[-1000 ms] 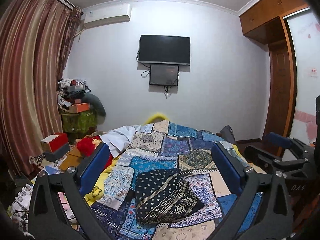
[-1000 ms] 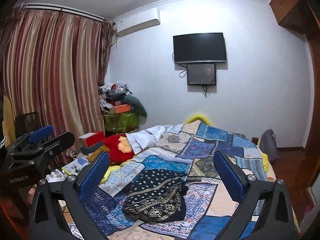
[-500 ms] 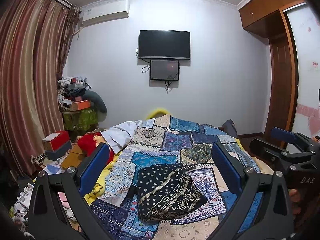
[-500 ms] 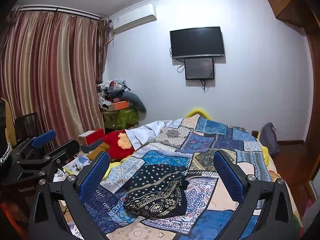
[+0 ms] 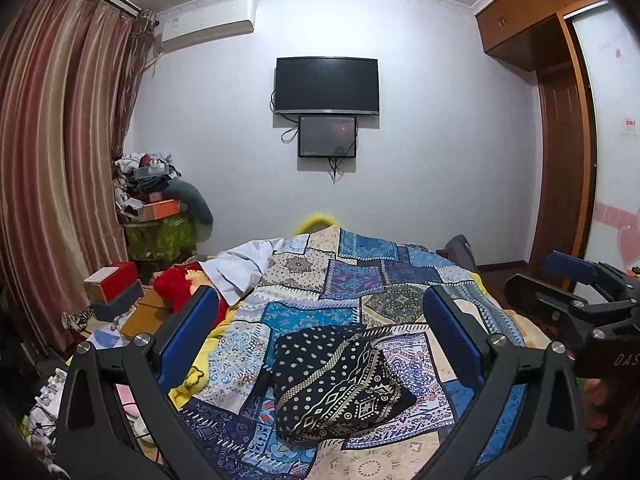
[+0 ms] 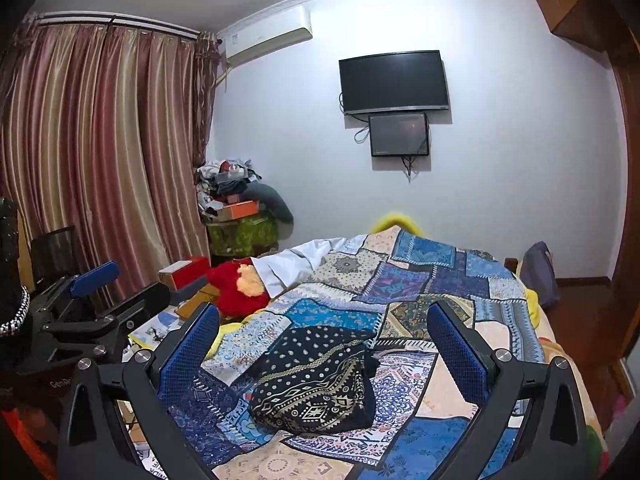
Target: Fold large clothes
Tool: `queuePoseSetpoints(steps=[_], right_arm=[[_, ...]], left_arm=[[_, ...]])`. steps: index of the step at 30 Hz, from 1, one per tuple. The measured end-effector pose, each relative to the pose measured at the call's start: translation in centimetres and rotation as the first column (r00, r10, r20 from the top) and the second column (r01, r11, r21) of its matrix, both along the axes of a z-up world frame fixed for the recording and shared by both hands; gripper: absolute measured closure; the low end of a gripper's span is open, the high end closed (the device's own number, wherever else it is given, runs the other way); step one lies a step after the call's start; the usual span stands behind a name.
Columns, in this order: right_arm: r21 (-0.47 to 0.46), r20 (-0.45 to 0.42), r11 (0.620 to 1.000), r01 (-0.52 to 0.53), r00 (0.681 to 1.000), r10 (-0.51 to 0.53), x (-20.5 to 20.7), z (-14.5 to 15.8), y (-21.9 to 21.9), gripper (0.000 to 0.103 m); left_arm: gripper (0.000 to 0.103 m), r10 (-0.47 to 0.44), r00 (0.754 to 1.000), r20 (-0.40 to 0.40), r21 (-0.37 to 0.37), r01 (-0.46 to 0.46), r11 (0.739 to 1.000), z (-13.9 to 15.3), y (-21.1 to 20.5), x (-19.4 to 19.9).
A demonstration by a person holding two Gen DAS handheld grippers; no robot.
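Nearest to each camera, both pairs of tongs stand wide open with nothing between their blue pads: the left tongs [image 5: 320, 336] and the right tongs [image 6: 324, 340] each frame the same bundle without touching it, and each hangs above the bed rather than on it. Just beyond them the dark patterned garment [image 5: 336, 384] lies on the patchwork bedspread [image 5: 304, 312], near the foot end and roughly in the middle across. It looks already folded into a compact packet, with a dotted layer under a layer of gold diamond bands, though its edges are rounded and a flap sticks out on the side toward the curtain, so I judge the folding mostly or wholly done and perhaps only a tidy-up or a move to a pile left. Whether it counts as finished cannot be settled from these views. Farther up the bed a white cloth [image 5: 240, 272] lies rumpled by a red plush toy [image 5: 176, 288]; it may be the next piece to fold, but that is a guess. Past the bed a heap of clothes and boxes [image 6: 232, 196] stands beside the striped curtain [image 6: 100, 168], and a television [image 6: 394, 82] hangs on the far wall.
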State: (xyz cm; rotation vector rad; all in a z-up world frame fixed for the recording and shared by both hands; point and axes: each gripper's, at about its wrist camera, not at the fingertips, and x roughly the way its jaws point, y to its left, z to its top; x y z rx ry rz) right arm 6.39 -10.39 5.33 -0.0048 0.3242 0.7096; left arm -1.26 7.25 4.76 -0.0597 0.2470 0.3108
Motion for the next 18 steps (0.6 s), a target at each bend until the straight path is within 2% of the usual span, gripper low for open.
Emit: queuePoseSetpoints(steps=[18], right_arm=[[-0.003, 0.013, 1.0, 0.003, 1.0, -0.003, 0.0, 0.4, 0.0, 0.0]], left_arm=[[0.0, -0.053, 0.999, -0.002, -0.025, 0.053, 0.998, 0.0, 1.5, 0.1]])
